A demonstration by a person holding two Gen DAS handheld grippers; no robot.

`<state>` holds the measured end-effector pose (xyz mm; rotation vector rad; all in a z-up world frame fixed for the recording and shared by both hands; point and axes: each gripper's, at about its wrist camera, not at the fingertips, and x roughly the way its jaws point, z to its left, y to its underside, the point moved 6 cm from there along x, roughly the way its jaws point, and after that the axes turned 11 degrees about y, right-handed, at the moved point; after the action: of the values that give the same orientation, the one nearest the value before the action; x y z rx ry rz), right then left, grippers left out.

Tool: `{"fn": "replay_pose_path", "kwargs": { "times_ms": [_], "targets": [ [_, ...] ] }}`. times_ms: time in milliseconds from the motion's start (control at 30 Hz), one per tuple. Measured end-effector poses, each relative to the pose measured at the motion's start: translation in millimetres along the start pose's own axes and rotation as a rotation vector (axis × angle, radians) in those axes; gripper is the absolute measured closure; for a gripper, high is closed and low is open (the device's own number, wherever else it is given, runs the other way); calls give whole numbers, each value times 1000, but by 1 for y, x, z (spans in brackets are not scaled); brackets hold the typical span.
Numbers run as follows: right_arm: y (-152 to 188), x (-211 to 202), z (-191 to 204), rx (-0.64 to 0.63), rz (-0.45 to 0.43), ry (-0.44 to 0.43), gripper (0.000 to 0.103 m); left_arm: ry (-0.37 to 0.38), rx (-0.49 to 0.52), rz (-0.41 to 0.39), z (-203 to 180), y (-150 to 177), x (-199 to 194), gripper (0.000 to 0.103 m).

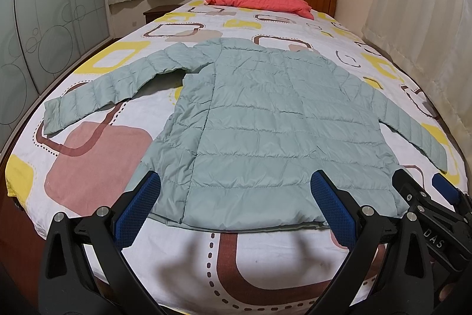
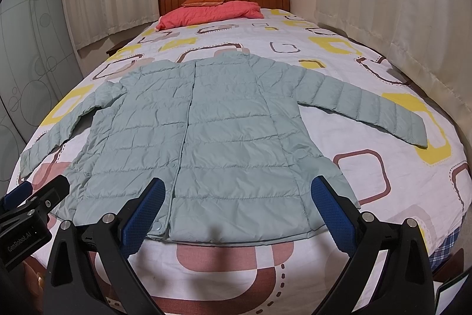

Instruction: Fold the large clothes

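In the left wrist view the left gripper (image 1: 236, 205) hangs with its jaws spread wide and nothing between them, just above the near hem of a pale green quilted jacket (image 1: 265, 120). The jacket lies flat, front up, on a patterned bedspread (image 1: 97, 167), both sleeves stretched outward and its collar pointing toward the headboard. The hem sits between the two blue pads (image 1: 141, 208). The right gripper (image 1: 424, 197) shows at the right edge, near the jacket's hem corner.

In the right wrist view the right gripper (image 2: 236, 208) is likewise spread wide and empty, poised over the hem beside the front placket. The left gripper (image 2: 32, 197) shows at the left edge, near the jacket's other hem corner.

A red pillow (image 2: 206, 14) lies at the far end.
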<state>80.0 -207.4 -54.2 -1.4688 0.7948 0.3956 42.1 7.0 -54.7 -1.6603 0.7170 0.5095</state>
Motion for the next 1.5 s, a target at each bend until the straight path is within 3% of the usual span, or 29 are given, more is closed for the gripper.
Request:
{"fn": "replay_pose_path", "kwargs": {
  "times_ms": [1000, 1233, 1400, 1500],
  "targets": [
    [7, 13, 1, 3, 18, -5, 5, 1, -24, 34, 4, 2, 12, 2],
    [-3, 41, -22, 61, 40, 13, 5, -49, -155, 41, 56, -18, 33, 2],
    [-17, 80, -77, 204, 71, 49, 5, -131, -271, 27, 117, -37, 57, 2],
    [-24, 113, -134, 368, 89, 66, 5, -185, -328, 24, 156, -43, 76, 2]
  ]
}}
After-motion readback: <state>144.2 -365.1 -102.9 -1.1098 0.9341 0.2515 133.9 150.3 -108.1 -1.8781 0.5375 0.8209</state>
